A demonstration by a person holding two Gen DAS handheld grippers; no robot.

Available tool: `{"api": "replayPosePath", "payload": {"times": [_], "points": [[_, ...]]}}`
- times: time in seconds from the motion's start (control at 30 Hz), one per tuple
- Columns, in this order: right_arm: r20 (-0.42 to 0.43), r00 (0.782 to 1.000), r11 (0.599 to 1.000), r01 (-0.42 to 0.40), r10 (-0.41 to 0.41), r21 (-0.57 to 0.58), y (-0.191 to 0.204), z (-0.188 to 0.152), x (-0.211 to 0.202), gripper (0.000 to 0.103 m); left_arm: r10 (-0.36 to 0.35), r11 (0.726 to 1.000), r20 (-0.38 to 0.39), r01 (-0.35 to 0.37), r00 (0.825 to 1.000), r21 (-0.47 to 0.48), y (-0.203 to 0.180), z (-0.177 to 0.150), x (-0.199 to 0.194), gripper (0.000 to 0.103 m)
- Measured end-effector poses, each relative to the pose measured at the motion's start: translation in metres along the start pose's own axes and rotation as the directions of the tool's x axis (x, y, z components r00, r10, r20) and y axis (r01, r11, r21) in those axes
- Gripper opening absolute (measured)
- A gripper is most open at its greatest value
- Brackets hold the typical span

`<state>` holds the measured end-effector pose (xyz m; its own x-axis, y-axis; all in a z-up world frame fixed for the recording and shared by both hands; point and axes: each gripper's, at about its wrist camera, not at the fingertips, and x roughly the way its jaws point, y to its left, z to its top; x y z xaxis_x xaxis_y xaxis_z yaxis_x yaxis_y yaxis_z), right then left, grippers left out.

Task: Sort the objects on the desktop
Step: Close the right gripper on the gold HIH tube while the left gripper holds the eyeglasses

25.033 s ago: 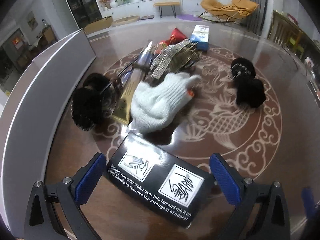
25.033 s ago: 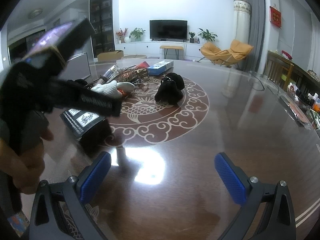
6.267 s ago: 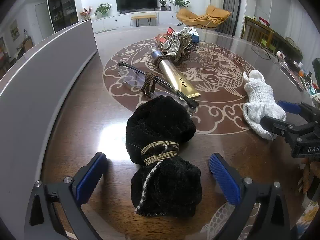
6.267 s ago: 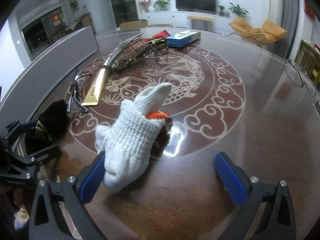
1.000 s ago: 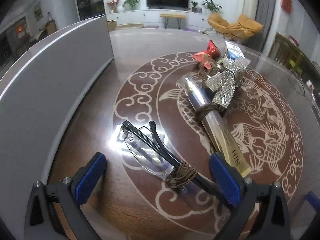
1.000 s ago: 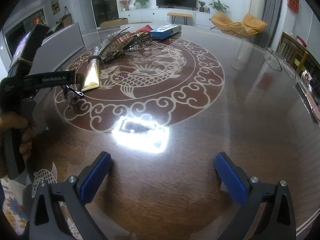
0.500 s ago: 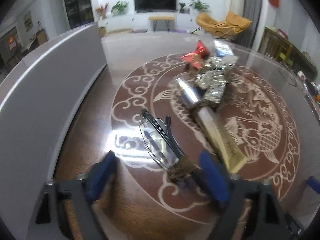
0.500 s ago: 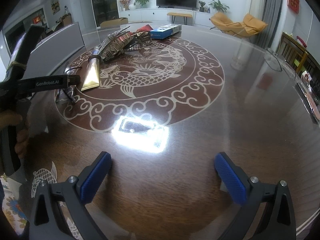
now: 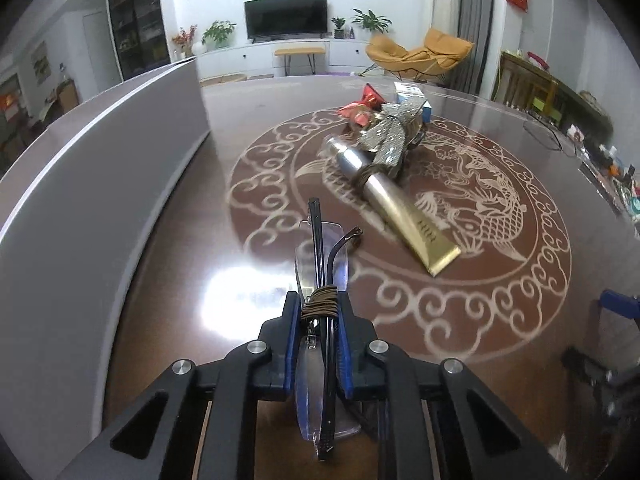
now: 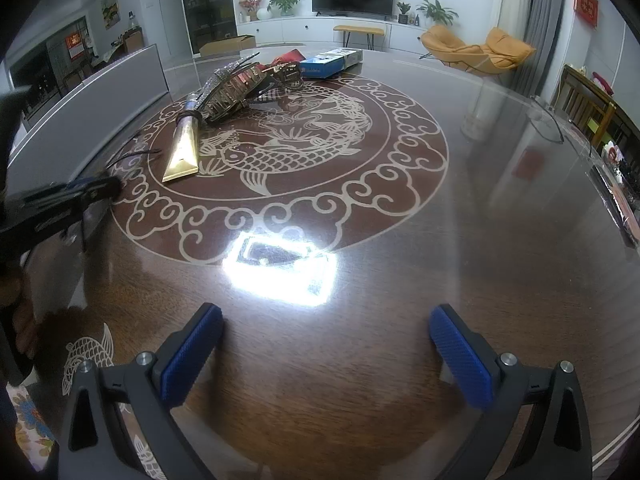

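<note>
Glasses [image 9: 322, 276]: folded, pinched between the blue pads of the left gripper [image 9: 318, 316], edge-on and nearly upright in the left wrist view.
Where they sit: lenses stick out at 12 o'clock past the fingertips; the rest runs back toward 6 o'clock between the jaws.
Cord [image 9: 319, 307]: a brown band wound round the glasses, right at the pad tips.
Left gripper: clenched on the glasses, both pads pressing on the frame, jaws almost together.
Left gripper, seen from the right wrist: dark and blurred at 9 o'clock [image 10: 74, 192], with thin temple arms of the glasses [image 10: 134, 154] showing just beyond it.
Right gripper [image 10: 326, 346]: jaws spread wide, nothing between them, poised over bare table [image 10: 500, 220] with a bright lamp glare at 12 o'clock from it.
Tube [image 9: 394, 202]: silver and gold, lying flat at 1 o'clock from the glasses, near them but not touching; a brown band circles its middle.
Bow [image 9: 390, 136]: glittery, resting against the tube's far end.
Red item [image 9: 362, 106]: just behind the bow, too small to tell what it is.
Blue box [image 9: 410, 94]: at the far end of the pile, 1 o'clock.
Grey panel [image 9: 104, 184]: standing along the table's edge at 9 to 10 o'clock from the left gripper.
Hand [image 10: 18, 320]: partly seen at the left edge of the right wrist view, gripping the left tool's handle.
</note>
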<state>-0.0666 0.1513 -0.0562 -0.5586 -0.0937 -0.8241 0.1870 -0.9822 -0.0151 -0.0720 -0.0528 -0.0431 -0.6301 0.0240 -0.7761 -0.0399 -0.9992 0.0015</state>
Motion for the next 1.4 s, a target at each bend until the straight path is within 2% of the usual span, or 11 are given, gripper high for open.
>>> {"api": "replayPosePath", "payload": {"times": [0.1, 0.2, 0.33, 0.5, 0.6, 0.77, 0.8, 0.93, 0.97, 1.2, 1.4], "points": [[-0.002, 1.000, 1.000, -0.011, 0.011, -0.003, 0.000, 0.002, 0.001, 0.103, 0.000, 1.000, 0.001, 0.000, 1.000, -0.013, 0.005, -0.012, -0.010, 0.016], [0.021, 0.988, 0.988, -0.153, 0.153, 0.019, 0.003, 0.016, 0.004, 0.103, -0.011, 1.000, 0.002, 0.011, 1.000, -0.025, 0.009, -0.020, -0.015, 0.016], [0.023, 0.972, 0.971, -0.236, 0.235, 0.040, 0.025, 0.059, 0.019, 0.103, -0.024, 0.999, 0.003, 0.024, 1.000, -0.036, 0.015, -0.027, -0.019, 0.016], [-0.021, 0.965, 0.964, -0.261, 0.260, -0.048, 0.074, 0.109, 0.049, 0.091, -0.033, 0.998, 0.009, 0.033, 0.999, -0.047, 0.023, -0.040, -0.030, 0.016], [-0.063, 0.958, 0.953, -0.284, 0.279, -0.102, 0.102, 0.122, 0.065, 0.091, -0.041, 0.997, 0.013, 0.042, 0.999, -0.061, 0.028, -0.046, -0.033, 0.016], [-0.086, 0.979, 0.957, -0.199, 0.184, -0.210, 0.141, 0.132, 0.084, 0.084, -0.028, 0.998, 0.018, 0.029, 0.999, -0.059, 0.027, -0.047, -0.033, 0.016], [-0.078, 0.983, 0.959, -0.179, 0.165, -0.221, 0.142, 0.134, 0.085, 0.074, -0.026, 0.998, 0.018, 0.027, 1.000, -0.055, 0.026, -0.047, -0.033, 0.016], [-0.044, 0.988, 0.964, -0.155, 0.149, -0.214, 0.131, 0.134, 0.082, 0.036, -0.021, 0.998, 0.018, 0.022, 1.000, -0.052, 0.025, -0.048, -0.033, 0.016], [-0.039, 0.988, 0.965, -0.156, 0.151, -0.213, 0.127, 0.132, 0.081, 0.030, -0.019, 0.999, 0.018, 0.019, 1.000, -0.050, 0.025, -0.048, -0.033, 0.016], [-0.006, 0.983, 0.957, -0.179, 0.183, -0.226, 0.091, 0.099, 0.057, 0.029, -0.012, 0.999, 0.018, 0.013, 1.000, -0.042, 0.024, -0.047, -0.032, 0.016], [0.024, 0.986, 0.968, -0.156, 0.164, -0.197, 0.024, 0.047, 0.020, 0.029, -0.052, 0.999, 0.012, 0.052, 0.999, -0.008, 0.002, -0.044, -0.032, 0.016]]}}
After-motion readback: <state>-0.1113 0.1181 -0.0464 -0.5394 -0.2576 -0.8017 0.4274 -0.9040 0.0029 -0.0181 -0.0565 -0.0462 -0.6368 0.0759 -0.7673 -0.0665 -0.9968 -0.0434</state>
